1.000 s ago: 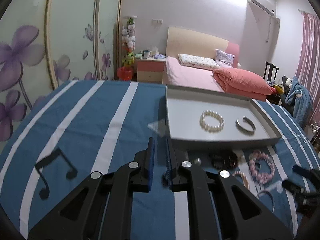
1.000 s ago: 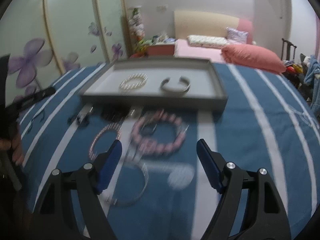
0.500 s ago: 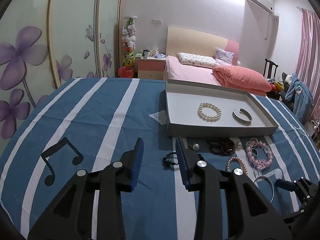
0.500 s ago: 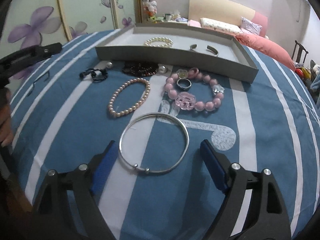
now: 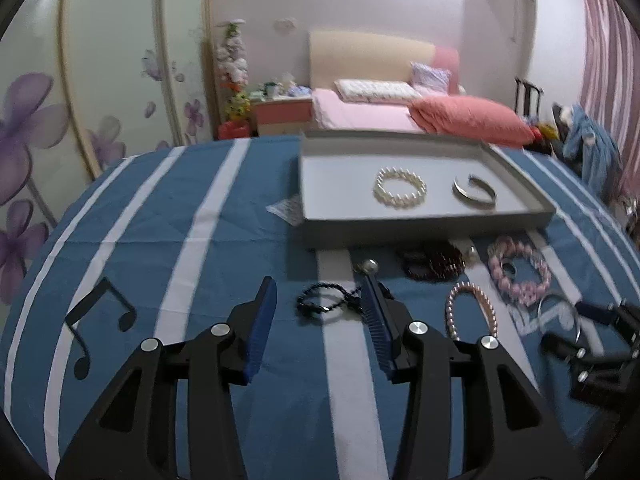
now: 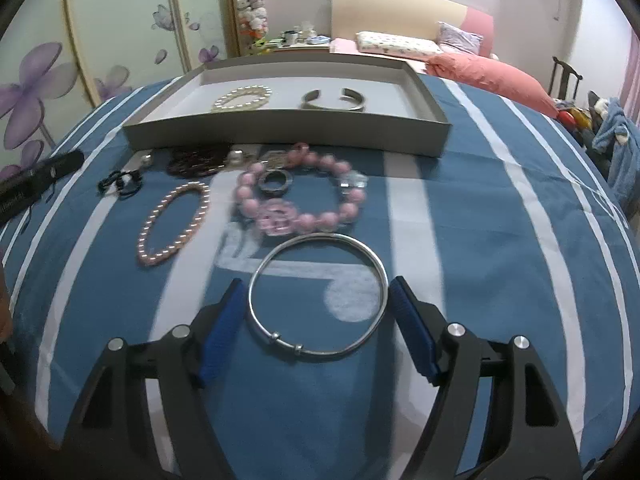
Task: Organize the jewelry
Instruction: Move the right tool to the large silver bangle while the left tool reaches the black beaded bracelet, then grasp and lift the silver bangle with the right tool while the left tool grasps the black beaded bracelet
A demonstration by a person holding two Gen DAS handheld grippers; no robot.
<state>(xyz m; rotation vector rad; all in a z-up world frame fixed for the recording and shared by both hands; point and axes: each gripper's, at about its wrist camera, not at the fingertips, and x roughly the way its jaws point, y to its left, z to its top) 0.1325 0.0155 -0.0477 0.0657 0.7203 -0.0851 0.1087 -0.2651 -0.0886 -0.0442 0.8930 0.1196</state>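
Note:
A grey tray point(image 5: 424, 227) point(image 6: 280, 136) on the blue striped cloth holds a white pearl bracelet point(image 5: 399, 188) point(image 6: 241, 98) and a silver cuff point(image 5: 475, 192) point(image 6: 333, 100). In front of it lie a black cord bracelet point(image 5: 320, 305) point(image 6: 120, 183), a dark bead bracelet point(image 5: 434, 264) point(image 6: 198, 160), a pink pearl bracelet point(image 5: 472, 312) point(image 6: 174, 218), a pink bead bracelet point(image 5: 520, 270) point(image 6: 304, 196) and a silver bangle point(image 6: 318, 296). My left gripper point(image 5: 320, 292) is open around the black cord bracelet. My right gripper point(image 6: 318, 292) is open, its fingers on either side of the bangle.
A small ring point(image 6: 275, 182) lies inside the pink bead bracelet. A pearl earring point(image 5: 370, 266) sits near the tray front. The cloth has white stripes and music-note prints point(image 5: 98, 320). A bed point(image 5: 400, 116) and wardrobe doors stand behind.
My left gripper has opened from nearly shut and now brackets the black cord bracelet. My right gripper has moved forward so the silver bangle lies between its fingers.

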